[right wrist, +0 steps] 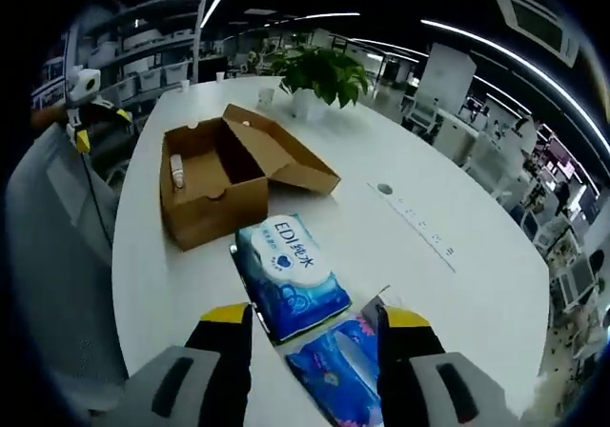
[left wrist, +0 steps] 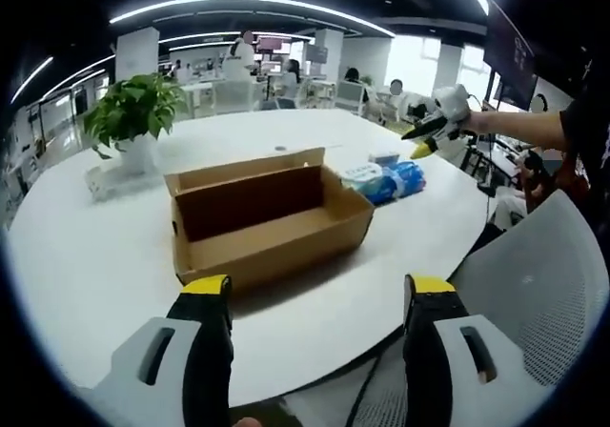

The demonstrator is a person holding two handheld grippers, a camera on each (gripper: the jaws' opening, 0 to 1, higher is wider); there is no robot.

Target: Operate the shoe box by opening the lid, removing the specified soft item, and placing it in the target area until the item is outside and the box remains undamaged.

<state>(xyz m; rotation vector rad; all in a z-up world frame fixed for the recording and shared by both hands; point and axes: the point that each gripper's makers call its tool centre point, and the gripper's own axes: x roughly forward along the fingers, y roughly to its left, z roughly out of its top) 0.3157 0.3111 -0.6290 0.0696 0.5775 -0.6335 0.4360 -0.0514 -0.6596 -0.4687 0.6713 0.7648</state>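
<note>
A brown cardboard shoe box [left wrist: 270, 219] sits open on a round white table [left wrist: 86, 265] in a bright open-plan office, its hinged lid [right wrist: 286, 155] folded back flat on the tabletop. In the left gripper view, the left gripper [left wrist: 317, 298] hangs spread and holding nothing at the table's near edge, its yellow-tipped jaws well apart, the box just beyond them. The box's interior looks bare from this side, though the near wall hides part of its floor. In the right gripper view, the right gripper [right wrist: 311, 324] hovers with jaws parted over two soft blue packs lying outside the box: a tissue pack [right wrist: 290, 273] printed in white lettering, and a second blue pack [right wrist: 334, 370] partly cut off between the jaws. Whether either jaw touches them cannot be told. From this end, a small white object [right wrist: 177, 171] stands against the box's inner wall; what it is cannot be made out. Farther back, a potted plant [left wrist: 133, 117] stands on the table. Beyond it, desks and seated people blur into the distance.
</note>
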